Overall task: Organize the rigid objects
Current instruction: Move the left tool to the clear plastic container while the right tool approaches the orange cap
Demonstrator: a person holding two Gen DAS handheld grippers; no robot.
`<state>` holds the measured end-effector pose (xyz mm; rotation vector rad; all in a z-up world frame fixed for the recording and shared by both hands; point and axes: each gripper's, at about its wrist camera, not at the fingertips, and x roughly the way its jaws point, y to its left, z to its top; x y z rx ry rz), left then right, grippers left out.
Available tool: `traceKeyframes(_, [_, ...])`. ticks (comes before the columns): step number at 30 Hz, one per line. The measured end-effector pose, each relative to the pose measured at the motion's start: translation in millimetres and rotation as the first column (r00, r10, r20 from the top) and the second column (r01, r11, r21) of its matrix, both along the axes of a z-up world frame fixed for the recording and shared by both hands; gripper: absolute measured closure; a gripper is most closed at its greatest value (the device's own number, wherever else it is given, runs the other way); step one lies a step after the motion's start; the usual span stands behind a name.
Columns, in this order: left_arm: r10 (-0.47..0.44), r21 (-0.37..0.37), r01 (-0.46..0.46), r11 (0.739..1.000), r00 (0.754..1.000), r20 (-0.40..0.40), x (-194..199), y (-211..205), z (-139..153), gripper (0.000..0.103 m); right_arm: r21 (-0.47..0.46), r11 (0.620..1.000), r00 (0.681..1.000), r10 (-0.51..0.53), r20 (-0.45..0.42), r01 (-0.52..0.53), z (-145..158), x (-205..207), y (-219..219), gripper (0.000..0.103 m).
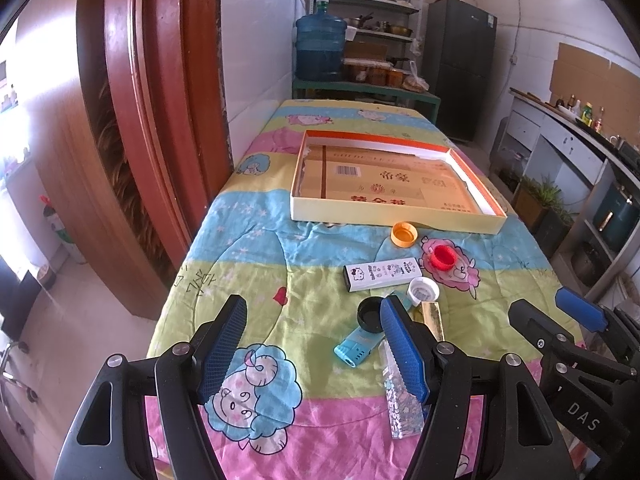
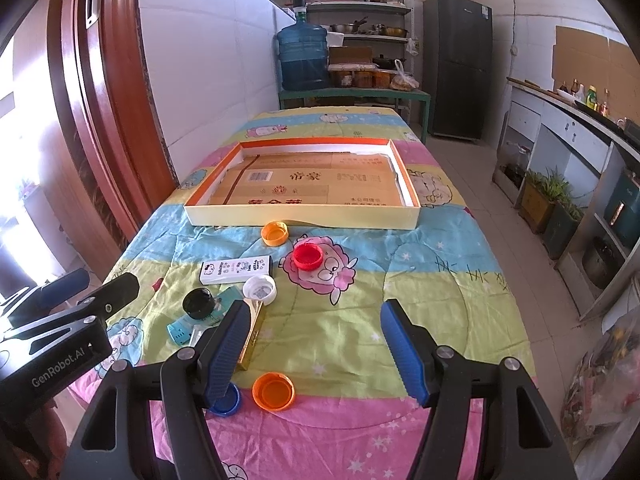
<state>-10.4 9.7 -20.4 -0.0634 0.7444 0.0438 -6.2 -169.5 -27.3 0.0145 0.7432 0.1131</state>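
Both grippers, left and right, were held wide apart and empty above the near end of the quilted table. Small caps and cases were scattered just before the shallow box, whose near wall was almost touched by one orange cap. Bare quilt was left to the box's right.

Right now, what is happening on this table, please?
A person holds two grippers above a table covered by a cartoon quilt. The left gripper and the right gripper are both open and hold nothing. The shallow cardboard box has no loose item in it. Bottle caps, among them a red cap and an orange cap, a white patterned case and a blue lighter lie on the quilt.
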Motion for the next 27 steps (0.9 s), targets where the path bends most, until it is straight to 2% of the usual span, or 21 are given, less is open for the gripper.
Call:
traceKeyframes(4, [-0.025,-0.002,0.025,1.000,1.000,0.002,-4.9,-0.2,-3.9,0.032,0.008,1.000,1.000,0.008,0.006,-0.008,-3.2,-3.3,-2.3,0.036])
traceKeyframes(12, [-0.098,-0.019,0.097,0.995,0.994,-0.052,-15.8,-8.3,-28.0,0.032,-0.016,0.999,0.999,0.030,-0.031,-0.031,-27.2,-13.5,-8.4,0.036])
traceKeyframes(18, [-0.145,-0.068,0.139,0.988,0.986,-0.087,-12.5,-22.7,-40.4,0.032,-0.014,0.999,0.997,0.048,-0.066,-0.049,-45.8,-19.2,-9.1,0.036])
traceKeyframes(23, [-0.156,-0.095,0.144,0.985,0.980,-0.128,-3.8,-32.6,-49.5,0.032,-0.006,0.999,0.997,0.041,-0.072,-0.041,-49.5,-21.0,-12.6,0.036])
traceKeyframes(25, [-0.155,-0.114,0.138,0.984,0.977,-0.147,0.2,-33.3,-54.1,0.033,-0.006,0.999,0.997,0.037,-0.070,-0.037,-49.7,-21.2,-14.6,0.036])
traceKeyframes(27, [-0.154,-0.134,0.133,0.982,0.974,-0.164,3.3,-32.8,-58.6,0.039,-0.001,0.999,0.997,0.036,-0.072,-0.036,-50.8,-20.4,-16.4,0.036])
